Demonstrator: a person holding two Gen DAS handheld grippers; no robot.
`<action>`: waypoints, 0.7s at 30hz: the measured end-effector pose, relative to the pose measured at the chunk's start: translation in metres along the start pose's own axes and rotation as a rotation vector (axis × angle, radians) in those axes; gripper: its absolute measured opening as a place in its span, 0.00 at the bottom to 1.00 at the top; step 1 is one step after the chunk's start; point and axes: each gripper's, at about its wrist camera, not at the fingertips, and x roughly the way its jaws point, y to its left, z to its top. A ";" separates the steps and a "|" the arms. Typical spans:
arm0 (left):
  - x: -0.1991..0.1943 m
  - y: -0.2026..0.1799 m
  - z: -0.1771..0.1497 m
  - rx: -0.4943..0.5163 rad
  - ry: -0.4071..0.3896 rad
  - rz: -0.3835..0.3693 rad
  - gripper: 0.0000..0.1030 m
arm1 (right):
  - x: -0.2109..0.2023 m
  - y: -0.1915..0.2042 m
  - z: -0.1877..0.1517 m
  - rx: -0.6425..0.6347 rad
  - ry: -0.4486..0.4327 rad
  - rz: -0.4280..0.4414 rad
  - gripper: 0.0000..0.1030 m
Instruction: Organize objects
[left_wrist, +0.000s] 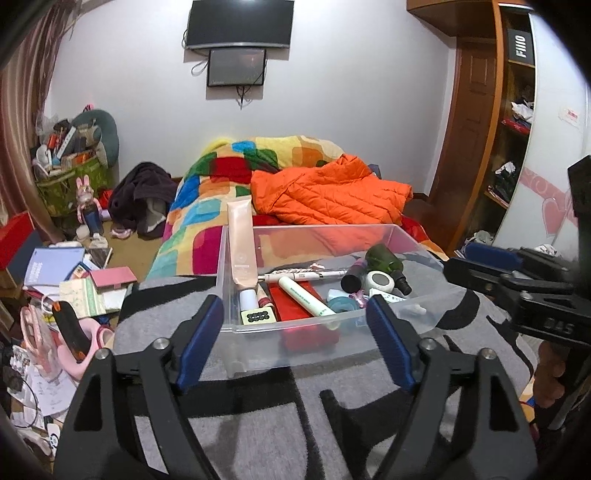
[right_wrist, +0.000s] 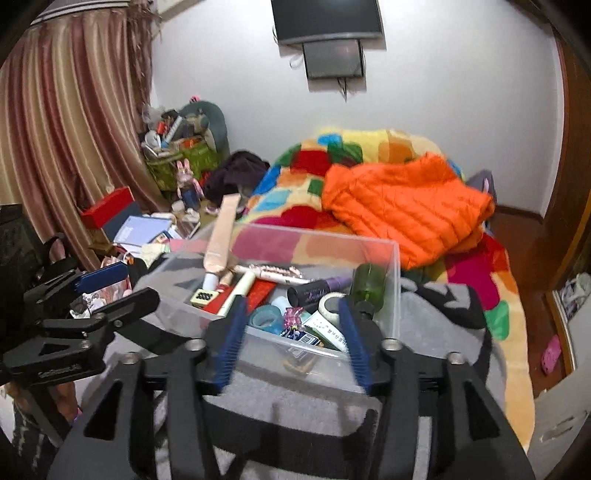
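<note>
Clear plastic bin (left_wrist: 406, 236) already holds the cosmetics; left gripper (left_wrist: 295, 332) and right gripper (right_wrist: 293, 341) both released, empty, nothing left nearby on the gray blanket (left_wrist: 258, 424)

the left gripper (left_wrist: 295, 325) hangs with its blue-padded jaws spread wide and nothing between them, just before the near wall of a clear plastic box (left_wrist: 406, 236) on a grey and black blanket (left_wrist: 258, 424). inside lie a tall beige tube (left_wrist: 241, 243) leaning on the left wall, a white tube (left_wrist: 306, 299), a red box (left_wrist: 295, 306), a dark green bottle (left_wrist: 384, 262) and a white pen (left_wrist: 314, 275). the right gripper (left_wrist: 491, 266) shows at the right edge. behind lies an orange jacket (left_wrist: 332, 195) on a colourful bedspread (left_wrist: 207, 221).
</note>
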 end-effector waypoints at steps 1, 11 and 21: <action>-0.002 -0.001 0.000 0.005 -0.004 0.001 0.84 | -0.005 0.002 -0.002 -0.010 -0.010 -0.002 0.57; -0.016 -0.011 -0.017 -0.003 0.004 -0.009 0.93 | -0.026 0.008 -0.024 -0.030 -0.038 -0.028 0.77; -0.023 -0.015 -0.032 -0.009 0.017 0.006 0.93 | -0.024 0.010 -0.039 -0.013 -0.010 -0.033 0.78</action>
